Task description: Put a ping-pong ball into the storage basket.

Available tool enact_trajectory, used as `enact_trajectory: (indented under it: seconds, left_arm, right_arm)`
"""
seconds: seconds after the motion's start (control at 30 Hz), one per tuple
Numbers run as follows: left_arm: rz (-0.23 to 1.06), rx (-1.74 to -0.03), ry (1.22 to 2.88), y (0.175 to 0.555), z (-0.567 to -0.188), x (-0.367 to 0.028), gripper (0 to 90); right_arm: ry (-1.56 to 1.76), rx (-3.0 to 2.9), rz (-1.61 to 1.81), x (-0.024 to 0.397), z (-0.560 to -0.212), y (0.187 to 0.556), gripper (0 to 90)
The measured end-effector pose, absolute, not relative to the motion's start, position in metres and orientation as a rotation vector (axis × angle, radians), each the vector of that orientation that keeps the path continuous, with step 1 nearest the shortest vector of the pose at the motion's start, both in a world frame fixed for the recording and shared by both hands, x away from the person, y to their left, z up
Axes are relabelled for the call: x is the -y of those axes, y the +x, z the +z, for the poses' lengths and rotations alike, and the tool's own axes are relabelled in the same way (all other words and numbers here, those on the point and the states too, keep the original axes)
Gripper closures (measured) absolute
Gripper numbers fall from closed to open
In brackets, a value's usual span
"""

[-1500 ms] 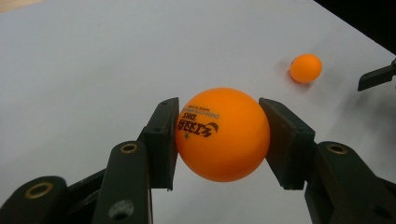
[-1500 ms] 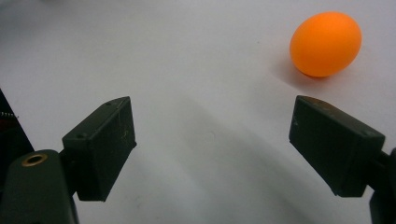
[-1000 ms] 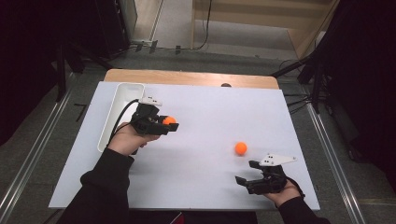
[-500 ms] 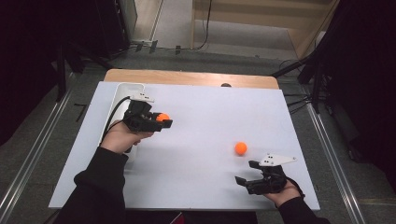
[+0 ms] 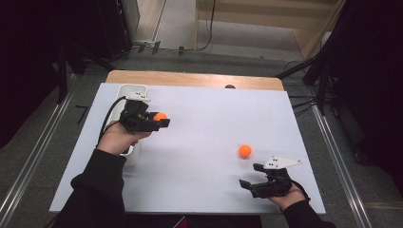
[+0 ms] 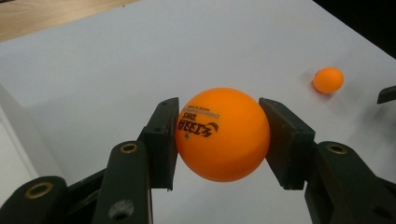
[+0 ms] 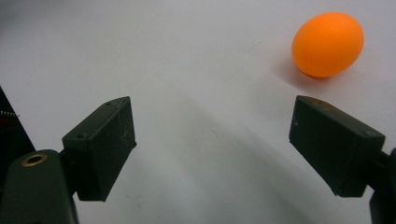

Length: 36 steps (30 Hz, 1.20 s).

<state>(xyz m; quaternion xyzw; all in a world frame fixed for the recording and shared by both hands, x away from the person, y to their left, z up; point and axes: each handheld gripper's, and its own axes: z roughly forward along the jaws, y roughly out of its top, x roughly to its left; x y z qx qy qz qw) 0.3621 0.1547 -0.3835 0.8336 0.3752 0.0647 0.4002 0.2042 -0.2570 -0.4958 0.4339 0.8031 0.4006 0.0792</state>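
Two orange balls, one gripped and one loose on the white counter (image 5: 199, 156).

The left hand-held gripper (image 5: 159, 119) clamps a printed ball (image 6: 222, 134) between both jaws, just beside the white tray (image 5: 124, 90) at the counter's left edge and above the surface. The second ball (image 5: 244, 151) lies well apart from the tray, toward the right side. The right hand-held gripper (image 5: 251, 178) sits near that ball, jaws spread wide and holding nothing.
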Motion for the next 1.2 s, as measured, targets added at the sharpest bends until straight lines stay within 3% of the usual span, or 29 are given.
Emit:
enact_trajectory:
  seconds: [1.2]
  left_arm:
    - [0.293,-1.095,2.012,0.367,-0.372,-0.19,50.5]
  right_arm:
    - [1.301,-2.408,1.2,0.256,-0.496,0.205,12.9]
